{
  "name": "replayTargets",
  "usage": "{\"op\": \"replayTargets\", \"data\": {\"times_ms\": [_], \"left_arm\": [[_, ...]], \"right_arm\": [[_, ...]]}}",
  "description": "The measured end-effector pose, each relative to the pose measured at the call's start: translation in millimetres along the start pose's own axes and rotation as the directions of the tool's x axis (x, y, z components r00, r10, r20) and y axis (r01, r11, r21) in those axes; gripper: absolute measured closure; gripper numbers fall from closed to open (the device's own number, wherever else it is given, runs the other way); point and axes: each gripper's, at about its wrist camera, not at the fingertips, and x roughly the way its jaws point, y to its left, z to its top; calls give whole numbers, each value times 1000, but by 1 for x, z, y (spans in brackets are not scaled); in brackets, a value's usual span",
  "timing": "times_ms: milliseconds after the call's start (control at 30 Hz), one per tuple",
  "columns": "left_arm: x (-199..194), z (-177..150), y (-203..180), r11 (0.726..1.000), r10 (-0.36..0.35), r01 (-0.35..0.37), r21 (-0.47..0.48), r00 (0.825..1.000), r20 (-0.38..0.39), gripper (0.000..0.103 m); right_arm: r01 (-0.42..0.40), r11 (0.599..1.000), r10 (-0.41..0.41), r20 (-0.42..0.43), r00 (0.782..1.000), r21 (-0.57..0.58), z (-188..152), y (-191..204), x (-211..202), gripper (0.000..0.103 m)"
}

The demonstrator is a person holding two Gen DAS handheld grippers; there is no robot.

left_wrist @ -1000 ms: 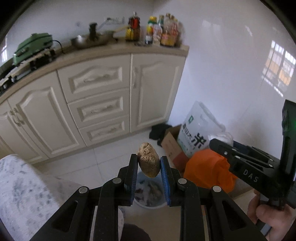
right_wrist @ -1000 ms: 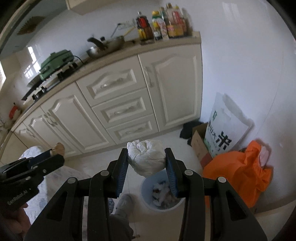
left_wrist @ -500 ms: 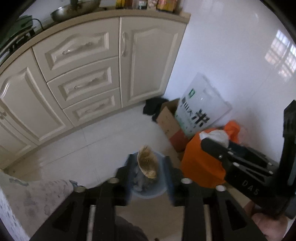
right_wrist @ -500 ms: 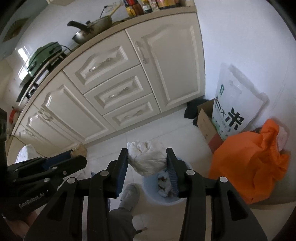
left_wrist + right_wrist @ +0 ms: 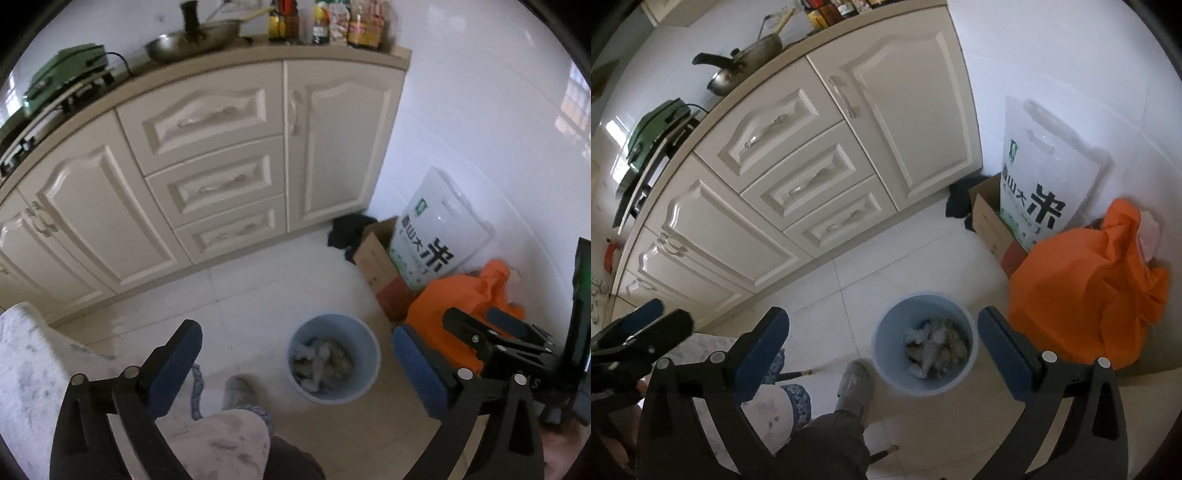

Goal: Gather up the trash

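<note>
The left gripper (image 5: 297,363) has its two blue fingers wide apart, and nothing is between them. Its jaws have just been opening. It hangs above the floor and tips down, so the blue bin (image 5: 333,360) shows right in the gap, in the lower middle of the left wrist picture. I think it is held there so that what it lets go of falls straight in.

The right gripper (image 5: 882,345) is the same. Its fingers are far apart and bare, and its jaws have just been opening too. The blue bin (image 5: 925,343) sits in the gap, low in the middle of the right wrist picture. Both grippers aim down at the same spot.

The trash (image 5: 936,347) now lies inside the bin, a heap of white, grey and brownish bits. It is too blurry to tell one piece from another, so I cannot say which way any piece points or where its long side runs. The bin stands upright on the white floor with its round mouth facing up. That open top is why things can just be dropped in.

A grey slipper (image 5: 855,384) on the person's foot is just beside the bin, to its left. Further out, on the right side of the picture, are an orange bag (image 5: 1086,295), a cardboard box (image 5: 990,225) and a big white rice sack (image 5: 1043,177) leaning on the wall. Cream cupboards (image 5: 798,177) fill the upper left.
</note>
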Motion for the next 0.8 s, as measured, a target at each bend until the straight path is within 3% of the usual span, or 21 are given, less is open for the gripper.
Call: {"op": "replayTargets", "data": {"times_ms": [433,600,800], "left_arm": [[-146,-90,42,997,35,-23,-80,987,154,1],[-222,-134,66,990,86,-55,-132,968,236,1],[-313,-200,87,969,182,-112,-221,927,328,1]], "right_arm": [[-40,996,44,60,997,-75,-12,60,-57,0],[-74,987,89,99,991,-145,-19,101,-92,0],[-134,954,174,132,976,-269,-39,164,-138,0]]}}
